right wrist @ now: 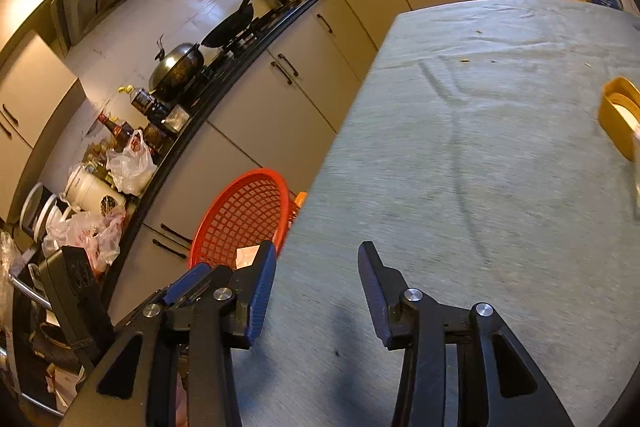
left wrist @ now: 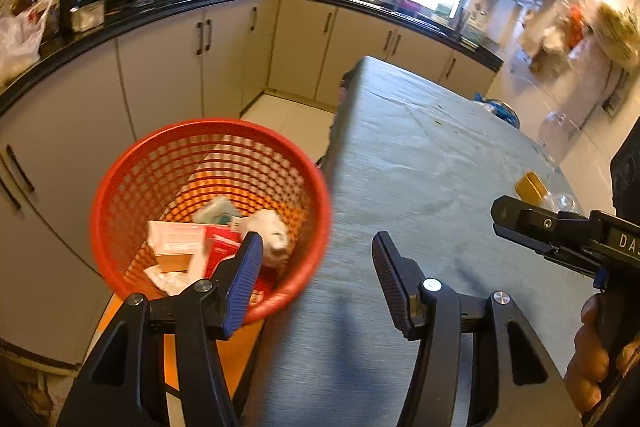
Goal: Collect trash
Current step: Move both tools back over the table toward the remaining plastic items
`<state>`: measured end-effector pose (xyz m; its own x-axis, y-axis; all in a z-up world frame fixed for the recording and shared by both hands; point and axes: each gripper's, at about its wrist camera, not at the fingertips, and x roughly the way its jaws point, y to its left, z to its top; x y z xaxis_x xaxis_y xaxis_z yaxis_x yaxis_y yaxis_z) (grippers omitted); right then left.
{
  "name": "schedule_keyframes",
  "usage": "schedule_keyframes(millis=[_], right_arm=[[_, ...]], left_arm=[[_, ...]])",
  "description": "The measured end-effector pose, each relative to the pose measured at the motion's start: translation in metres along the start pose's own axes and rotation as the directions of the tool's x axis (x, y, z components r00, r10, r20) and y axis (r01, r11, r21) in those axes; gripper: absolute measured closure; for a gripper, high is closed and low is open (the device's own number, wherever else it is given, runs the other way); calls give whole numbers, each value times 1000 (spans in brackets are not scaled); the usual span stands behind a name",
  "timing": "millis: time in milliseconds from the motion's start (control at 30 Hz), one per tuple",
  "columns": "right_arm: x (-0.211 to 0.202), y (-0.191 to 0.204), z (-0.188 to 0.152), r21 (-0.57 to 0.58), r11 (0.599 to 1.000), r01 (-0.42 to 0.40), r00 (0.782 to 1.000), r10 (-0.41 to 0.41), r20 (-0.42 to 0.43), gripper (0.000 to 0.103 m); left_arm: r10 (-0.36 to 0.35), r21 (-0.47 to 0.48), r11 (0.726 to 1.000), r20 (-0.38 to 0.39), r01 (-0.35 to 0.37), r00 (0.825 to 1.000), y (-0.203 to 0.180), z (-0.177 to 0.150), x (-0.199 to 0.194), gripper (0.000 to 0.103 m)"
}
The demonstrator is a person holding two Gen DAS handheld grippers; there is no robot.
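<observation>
An orange mesh trash basket (left wrist: 120, 203) stands beside the table's left edge; it also shows in the right wrist view (right wrist: 240, 211). It holds a red and white box (left wrist: 180, 243), crumpled white paper (left wrist: 272, 231) and other wrappers. My left gripper (left wrist: 316, 251) is open and empty, over the table edge next to the basket. My right gripper (right wrist: 316, 263) is open and empty above the table; it shows at the right of the left wrist view (left wrist: 520, 223). A yellow lid on a clear item (right wrist: 620, 115) lies on the table at the right, also in the left wrist view (left wrist: 532, 187).
The table (left wrist: 420, 155) has a grey-green cloth. A black kitchen counter (left wrist: 168, 11) with woks, bottles and plastic bags runs along the left and back, cabinets below. A blue bag (left wrist: 500, 107) sits at the table's far right corner.
</observation>
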<state>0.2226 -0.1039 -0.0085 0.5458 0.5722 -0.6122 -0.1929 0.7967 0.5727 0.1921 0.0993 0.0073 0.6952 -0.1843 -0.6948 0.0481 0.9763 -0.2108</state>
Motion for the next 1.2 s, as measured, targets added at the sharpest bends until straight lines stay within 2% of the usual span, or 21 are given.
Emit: schedule_keyframes(millis=[400, 567, 667, 800, 900, 933, 1067, 1200], right_arm=[[-66, -54, -6, 73, 997, -1, 996, -6, 93, 57], [-116, -90, -9, 113, 993, 23, 983, -43, 177, 57], [-152, -112, -10, 145, 988, 61, 965, -95, 246, 57], [-203, -152, -14, 224, 960, 169, 913, -238, 331, 49], [-224, -182, -19, 297, 914, 275, 867, -369, 336, 47], [-227, -191, -20, 314, 903, 292, 859, -393, 329, 47], [-230, -223, -21, 360, 874, 328, 849, -439, 294, 47], [-215, -228, -14, 311, 868, 388, 844, -470, 259, 47]], left_arm=[[-40, 133, 990, -50, 47, 998, -75, -8, 12, 47], [-54, 188, 980, -78, 68, 996, -106, -14, 18, 47], [-70, 215, 973, -95, 89, 993, -126, -16, 21, 47], [-97, 242, 962, -129, 126, 987, -150, -21, 27, 46], [-114, 255, 955, -150, 150, 982, -166, -23, 31, 46], [-119, 259, 953, -155, 156, 981, -169, -24, 31, 46], [-123, 289, 942, -167, 168, 978, -187, -26, 33, 46], [-130, 299, 937, -178, 180, 975, -198, -23, 35, 46]])
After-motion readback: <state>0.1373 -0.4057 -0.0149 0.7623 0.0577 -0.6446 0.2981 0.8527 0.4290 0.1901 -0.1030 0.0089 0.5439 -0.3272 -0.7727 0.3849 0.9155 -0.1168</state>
